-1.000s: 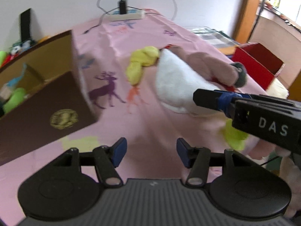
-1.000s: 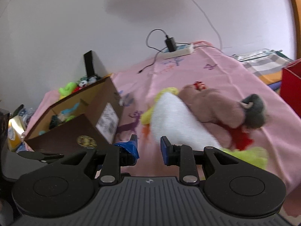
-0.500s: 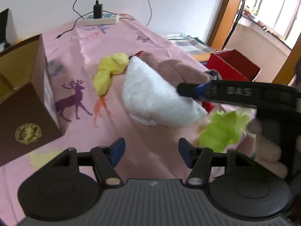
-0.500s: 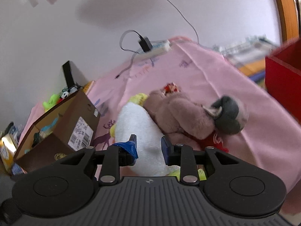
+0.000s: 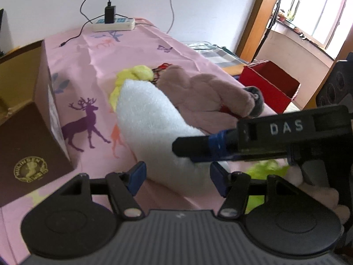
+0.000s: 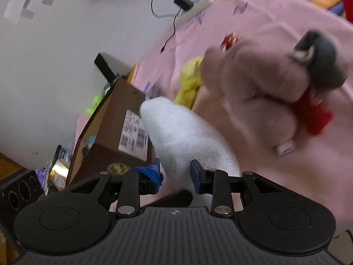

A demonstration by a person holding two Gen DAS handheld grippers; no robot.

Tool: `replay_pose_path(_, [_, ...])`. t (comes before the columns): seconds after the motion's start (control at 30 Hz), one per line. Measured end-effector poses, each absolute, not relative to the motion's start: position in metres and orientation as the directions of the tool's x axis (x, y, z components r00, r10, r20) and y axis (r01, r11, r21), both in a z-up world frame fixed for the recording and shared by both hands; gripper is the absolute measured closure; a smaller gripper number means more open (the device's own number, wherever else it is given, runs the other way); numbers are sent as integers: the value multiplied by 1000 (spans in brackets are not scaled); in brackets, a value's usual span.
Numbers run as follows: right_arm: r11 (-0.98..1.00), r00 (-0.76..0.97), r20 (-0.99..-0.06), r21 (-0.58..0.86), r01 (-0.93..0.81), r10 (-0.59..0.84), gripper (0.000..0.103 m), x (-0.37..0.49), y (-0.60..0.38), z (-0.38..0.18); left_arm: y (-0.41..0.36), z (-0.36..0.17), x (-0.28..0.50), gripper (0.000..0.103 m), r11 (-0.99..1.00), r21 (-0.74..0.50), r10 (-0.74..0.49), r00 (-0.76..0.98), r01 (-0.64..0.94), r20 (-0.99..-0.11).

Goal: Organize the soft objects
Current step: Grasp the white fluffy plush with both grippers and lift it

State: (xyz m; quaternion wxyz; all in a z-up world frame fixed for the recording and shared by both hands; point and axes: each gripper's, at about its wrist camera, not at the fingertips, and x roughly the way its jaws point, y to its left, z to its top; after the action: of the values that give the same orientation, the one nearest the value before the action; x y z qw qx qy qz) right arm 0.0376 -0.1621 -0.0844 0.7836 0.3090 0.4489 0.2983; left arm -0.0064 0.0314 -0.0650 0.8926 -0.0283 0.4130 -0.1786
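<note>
Most sorting remains, by the look of it. Nearest, the left tongs (image 5: 177, 177) stand spread and empty; the right tongs (image 6: 175, 173) straddle the white plush (image 6: 187, 132), grip uncertain. It lies mid-table beside the pink plush (image 5: 205, 95) and yellow toy (image 5: 141, 72). At the left edge, the cardboard box (image 6: 119, 123) already holds small toys.

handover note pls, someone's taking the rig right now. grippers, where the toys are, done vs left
Left gripper: open, empty, fingers astride the near end of the white plush without closing.
Right gripper: open, white plush between its fingers, not clamped.
On the pink cloth: white plush, yellow plush behind it, brown plush to its right, green plush near the edge.
Cardboard box at left already holds some toys.
Left: grip the white plush, box it, then the others.
</note>
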Motion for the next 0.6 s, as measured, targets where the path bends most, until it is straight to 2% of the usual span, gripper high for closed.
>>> replay_pose_path(0.17, [581,417,-459,778,-238,785,88,37,-165,-68,33,-72,3,40,930,-219,-356,568,296,-742])
replay_pose_path(0.3, [595,486,-421,749,-290,766,88,37,-177,-51,31,-73,10,40,921,-232,-376,559,312,-739])
replay_pose_path(0.47, [766,572,-537,574,-290,620,87,45,-177,-55,32,-73,19,39,919,-246,-384,556,309,-737])
replay_pose_path(0.6, [758,490,-592,589,-280,640,87,56,-171,-81,35,-76,29,39,922,-253,-379,553,292,-743])
